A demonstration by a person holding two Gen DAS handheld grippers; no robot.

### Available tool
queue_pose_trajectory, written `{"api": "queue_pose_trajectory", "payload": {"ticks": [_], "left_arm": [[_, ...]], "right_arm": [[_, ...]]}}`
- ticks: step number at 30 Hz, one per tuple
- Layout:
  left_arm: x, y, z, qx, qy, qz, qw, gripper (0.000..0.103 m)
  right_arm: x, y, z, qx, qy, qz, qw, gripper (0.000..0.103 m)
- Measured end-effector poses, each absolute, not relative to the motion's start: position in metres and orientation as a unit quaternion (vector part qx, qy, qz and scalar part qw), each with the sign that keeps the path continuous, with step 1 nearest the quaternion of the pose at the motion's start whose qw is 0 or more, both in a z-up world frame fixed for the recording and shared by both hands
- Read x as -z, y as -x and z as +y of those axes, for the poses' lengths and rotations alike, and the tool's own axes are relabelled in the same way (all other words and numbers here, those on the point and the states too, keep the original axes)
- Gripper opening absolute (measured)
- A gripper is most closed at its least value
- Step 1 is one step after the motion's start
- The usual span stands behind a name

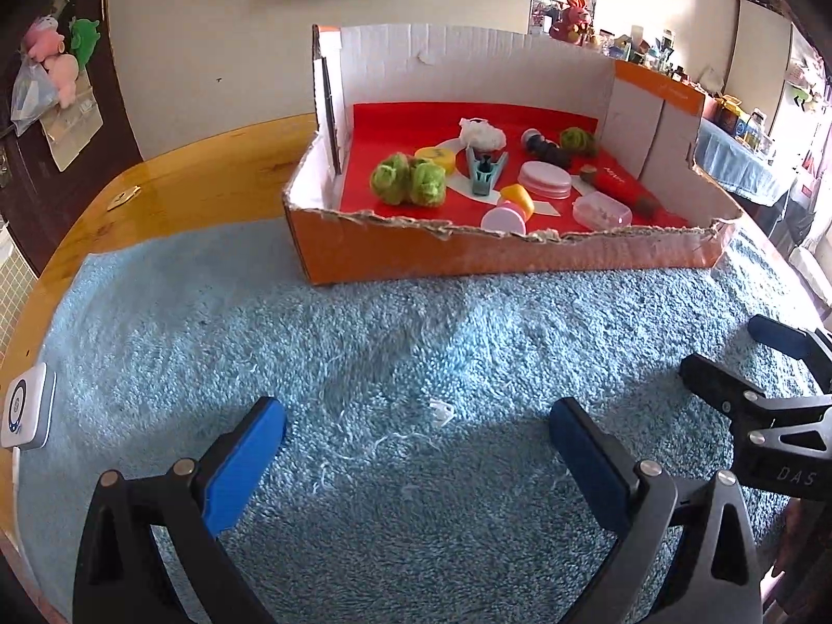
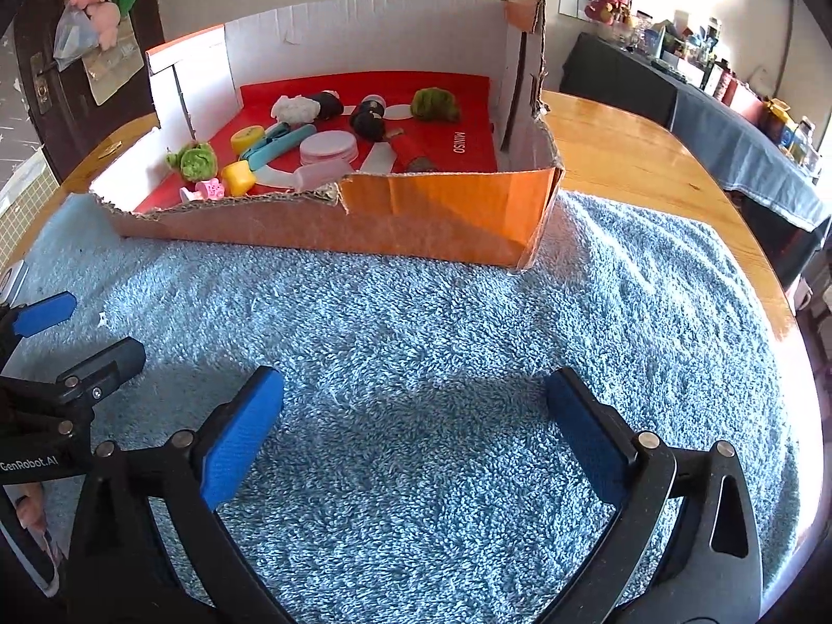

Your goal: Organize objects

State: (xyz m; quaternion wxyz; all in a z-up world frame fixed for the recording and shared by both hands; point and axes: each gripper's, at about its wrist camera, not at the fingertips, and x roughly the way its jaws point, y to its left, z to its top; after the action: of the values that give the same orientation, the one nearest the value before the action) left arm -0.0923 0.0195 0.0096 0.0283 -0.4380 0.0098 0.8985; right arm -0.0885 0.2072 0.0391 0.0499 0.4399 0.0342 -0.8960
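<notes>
An orange cardboard box (image 1: 494, 255) (image 2: 447, 213) with a red floor stands at the far side of a blue towel (image 1: 395, 343) (image 2: 442, 322). Inside lie green pompoms (image 1: 408, 179) (image 2: 193, 160), a white pompom (image 1: 481, 132), a teal clip (image 1: 485, 169) (image 2: 278, 144), pink round lids (image 1: 543, 179) (image 2: 328, 148), yellow caps (image 1: 517, 197) (image 2: 238, 177), a clear capsule (image 1: 602, 210) and dark items. My left gripper (image 1: 416, 434) hovers open over bare towel. My right gripper (image 2: 413, 413) is open too, nothing between its blue pads; it also shows at the right edge of the left wrist view (image 1: 738, 359).
The towel covers a round wooden table (image 2: 650, 156) (image 1: 197, 177). A small white device (image 1: 26, 408) sits at the table's left edge. A white scrap (image 1: 441, 408) lies on the towel. A cloth-covered shelf of clutter (image 2: 728, 119) stands beyond the table on the right.
</notes>
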Motion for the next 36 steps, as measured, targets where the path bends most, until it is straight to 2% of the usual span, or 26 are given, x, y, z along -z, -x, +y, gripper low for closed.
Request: {"api": "queue_pose_trajectory", "payload": {"ticks": [36], "left_arm": [[-0.0095, 0.0941, 0.0185, -0.899, 0.438, 0.005, 0.014, 0.103]], "right_arm": [[-0.0387, 0.0884, 0.2074, 0.896, -0.439, 0.032, 0.046, 0.103]]}}
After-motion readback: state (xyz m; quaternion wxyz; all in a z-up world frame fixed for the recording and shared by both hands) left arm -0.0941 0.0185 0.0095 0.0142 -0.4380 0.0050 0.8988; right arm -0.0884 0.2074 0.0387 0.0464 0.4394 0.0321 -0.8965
